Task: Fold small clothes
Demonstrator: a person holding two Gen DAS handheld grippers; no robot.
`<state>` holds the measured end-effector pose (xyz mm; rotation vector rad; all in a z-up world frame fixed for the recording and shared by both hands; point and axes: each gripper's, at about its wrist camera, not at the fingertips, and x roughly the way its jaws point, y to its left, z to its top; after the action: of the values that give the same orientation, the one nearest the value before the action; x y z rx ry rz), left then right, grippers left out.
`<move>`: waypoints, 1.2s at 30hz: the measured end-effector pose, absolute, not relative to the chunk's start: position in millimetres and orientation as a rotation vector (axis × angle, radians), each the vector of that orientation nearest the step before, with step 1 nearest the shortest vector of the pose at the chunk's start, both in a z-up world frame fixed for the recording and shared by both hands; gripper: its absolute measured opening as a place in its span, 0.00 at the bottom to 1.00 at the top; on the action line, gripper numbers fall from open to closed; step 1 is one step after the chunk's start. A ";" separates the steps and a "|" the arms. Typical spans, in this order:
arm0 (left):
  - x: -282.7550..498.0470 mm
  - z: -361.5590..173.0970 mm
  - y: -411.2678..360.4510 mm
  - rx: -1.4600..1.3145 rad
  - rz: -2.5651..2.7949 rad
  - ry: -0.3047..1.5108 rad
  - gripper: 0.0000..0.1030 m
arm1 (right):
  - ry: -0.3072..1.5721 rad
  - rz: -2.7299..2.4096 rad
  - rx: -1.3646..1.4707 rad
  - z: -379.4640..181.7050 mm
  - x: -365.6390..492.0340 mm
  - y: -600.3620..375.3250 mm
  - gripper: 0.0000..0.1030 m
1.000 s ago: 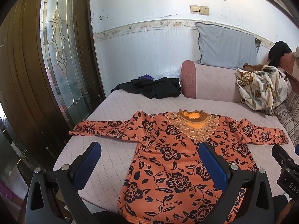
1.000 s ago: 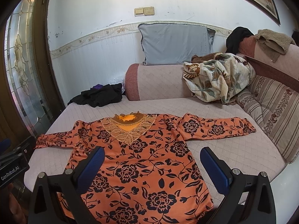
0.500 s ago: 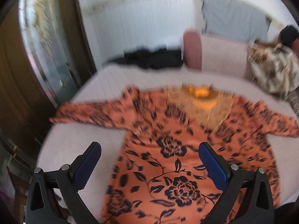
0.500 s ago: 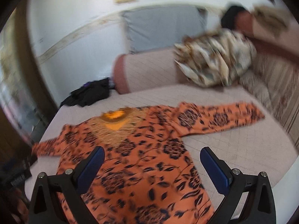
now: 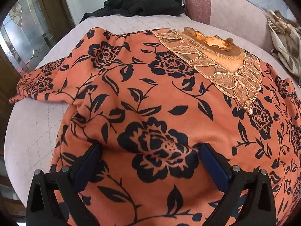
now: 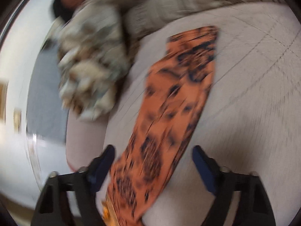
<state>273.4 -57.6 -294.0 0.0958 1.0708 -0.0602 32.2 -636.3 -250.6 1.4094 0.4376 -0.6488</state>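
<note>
Hovering low over the blouse (image 5: pixel 150 98), the left claw (image 5: pixel 148 150) has its blue fingers (image 5: pixel 214 167) spread wide apart, one on each side of a large black flower on the body of the garment. The finger tips look close to the cloth, perhaps touching; cannot tell for sure. Nothing is gripped.

The blouse is orange with black flowers and leaves and lies spread face up on a pale quilted bed (image 5: pixel 32 124). Its tan lace collar (image 5: pixel 222 64) sits beyond the claw and to the right. One sleeve (image 5: pixel 37 82) runs out to the left edge of the bed. Beyond the neckline a heap of black clothes (image 5: pixel 143 1) lies on the bed beside a pink bolster (image 5: pixel 197 1). A patterned cream blanket (image 5: pixel 284 37) is bunched at far right. A leaded glass door (image 5: pixel 24 35) stands to the left.

The right wrist view is badly blurred. The right claw (image 6: pixel 152 154) is also wide apart, holding nothing, with the other sleeve (image 6: pixel 178 103) stretching away between its fingers across the bed (image 6: pixel 254 94). The cream blanket (image 6: pixel 90 64) shows as a smear to the upper left. Whether the fingers touch the sleeve cannot be told.
</note>
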 end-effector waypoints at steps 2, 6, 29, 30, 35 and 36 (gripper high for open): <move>270.5 -293.7 -55.8 0.088 -0.057 1.056 1.00 | 0.412 -0.679 1.442 -261.7 31.1 -659.9 0.70; 269.7 -294.0 -49.4 0.079 -0.063 1.055 1.00 | 0.387 -0.706 1.409 -267.0 39.6 -692.9 0.58; 287.7 -237.3 47.8 -0.006 0.245 0.887 1.00 | 0.500 0.026 0.814 -136.8 232.8 -384.5 0.08; 289.5 -236.3 58.8 -0.016 0.272 0.884 1.00 | 0.535 0.064 0.838 -148.8 246.0 -359.3 0.08; 292.7 -235.0 94.8 -0.079 0.334 0.881 1.00 | 0.748 0.160 0.883 -210.3 296.7 -258.6 0.16; 292.8 -234.3 98.0 -0.085 0.342 0.878 1.00 | 0.810 0.182 0.877 -222.9 302.9 -241.5 0.22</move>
<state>292.8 98.0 -234.3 -0.0847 0.8783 0.3423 302.9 -241.5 -222.9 0.8775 0.8100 0.1816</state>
